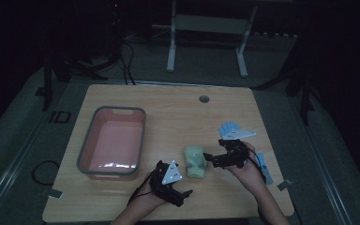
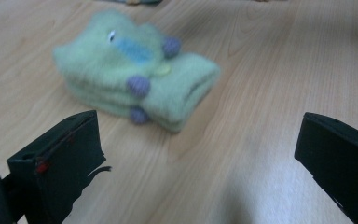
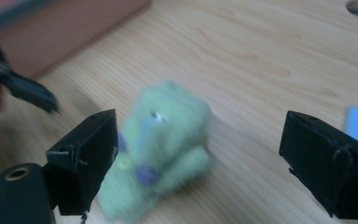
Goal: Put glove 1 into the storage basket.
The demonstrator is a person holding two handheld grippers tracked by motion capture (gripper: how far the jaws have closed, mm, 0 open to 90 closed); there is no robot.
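Note:
A folded pale green fuzzy sock [image 1: 196,162] with purple dots and a blue patch lies on the wooden table [image 1: 178,117]. My right gripper [image 1: 209,158] hovers at its right side, jaws spread wide. In the right gripper view the sock [image 3: 161,149] lies beyond the left jaw, apart from both pads, and my right gripper [image 3: 200,158] is open. My left gripper [image 1: 186,192] sits in front of the sock, near the table's front edge. In the left gripper view the sock [image 2: 135,70] lies ahead of my open left gripper [image 2: 205,154], which has nothing between its jaws.
A pink bin with a grey rim [image 1: 86,136] stands at the left, with nothing in it. A light blue glove [image 1: 228,129] lies behind the right hand and a blue strip [image 1: 265,166] beside it. A cable hole [image 1: 204,99] is at the table's back.

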